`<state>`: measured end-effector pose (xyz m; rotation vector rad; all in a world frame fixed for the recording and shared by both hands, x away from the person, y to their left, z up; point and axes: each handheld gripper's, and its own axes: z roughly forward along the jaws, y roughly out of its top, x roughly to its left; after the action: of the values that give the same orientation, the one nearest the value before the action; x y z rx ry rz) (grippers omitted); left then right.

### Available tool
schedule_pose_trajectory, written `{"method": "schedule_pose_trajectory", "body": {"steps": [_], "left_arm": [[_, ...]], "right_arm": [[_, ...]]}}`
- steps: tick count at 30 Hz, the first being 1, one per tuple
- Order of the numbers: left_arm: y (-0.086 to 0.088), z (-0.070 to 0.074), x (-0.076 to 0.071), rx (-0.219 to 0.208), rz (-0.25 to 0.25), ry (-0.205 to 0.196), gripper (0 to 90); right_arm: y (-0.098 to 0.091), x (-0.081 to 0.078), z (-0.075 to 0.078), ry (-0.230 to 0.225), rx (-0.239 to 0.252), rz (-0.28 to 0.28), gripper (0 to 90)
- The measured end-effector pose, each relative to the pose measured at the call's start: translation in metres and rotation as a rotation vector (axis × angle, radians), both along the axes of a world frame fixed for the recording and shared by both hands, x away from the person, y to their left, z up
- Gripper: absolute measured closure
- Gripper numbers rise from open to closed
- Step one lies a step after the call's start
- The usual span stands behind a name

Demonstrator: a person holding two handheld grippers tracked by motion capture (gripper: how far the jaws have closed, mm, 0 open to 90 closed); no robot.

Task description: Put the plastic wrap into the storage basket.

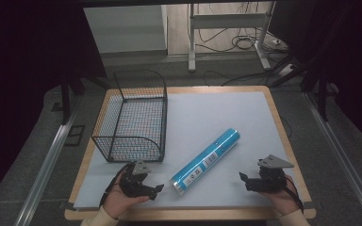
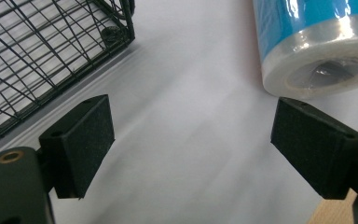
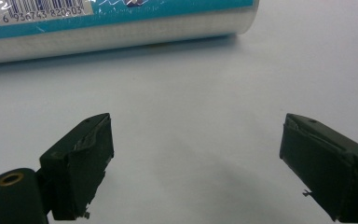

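Blue roll (image 1: pixel 206 161), one, lies beside one wire basket (image 1: pixel 131 117); both grippers' jaws gape empty.

A wooden-edged table (image 1: pixel 283 141) is standing at the centre of the scene, and a pale grey mat (image 1: pixel 207 113) is covering most of its top. Grey floor (image 1: pixel 23 155) is surrounding the table on all sides. Two metal rails (image 1: pixel 45 167) are running along the floor, one lying at each side of the table. Beyond the far edge, a white metal frame (image 1: pixel 228 21) is standing on the floor, and dark cables (image 1: pixel 238 42) are trailing beneath and beside it. A pale panel (image 1: pixel 125 28) is standing to the left of that frame. Dark curtaining (image 1: pixel 28 52) is closing off both sides. Even, soft light is falling on the mat from above.
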<state>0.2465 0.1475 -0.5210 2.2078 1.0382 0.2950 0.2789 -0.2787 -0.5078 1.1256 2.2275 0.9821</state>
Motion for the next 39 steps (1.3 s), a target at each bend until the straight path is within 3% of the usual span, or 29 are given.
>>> {"method": "schedule_pose_trajectory", "body": {"steps": [5,14,25,34,39], "left_arm": [[-0.003,0.006,-0.002,0.006,0.007,-0.014,13.1],[-0.012,0.023,-0.008,-0.003,-0.042,-0.049,12.6],[-0.021,0.032,-0.004,-0.001,-0.049,-0.060,12.8],[-0.039,0.043,0.002,-0.004,-0.089,-0.065,13.0],[-0.047,0.046,0.006,0.001,-0.081,-0.078,12.9]], "right_arm": [[-0.002,-0.001,0.001,-0.003,0.007,0.001,10.1],[-0.003,0.000,0.002,-0.009,0.009,-0.008,10.1],[-0.002,0.001,-0.001,0.001,0.006,-0.016,10.3],[-0.003,0.001,0.001,-0.002,0.011,-0.019,10.4],[-0.005,0.001,0.001,-0.004,0.013,-0.022,10.5]]}}
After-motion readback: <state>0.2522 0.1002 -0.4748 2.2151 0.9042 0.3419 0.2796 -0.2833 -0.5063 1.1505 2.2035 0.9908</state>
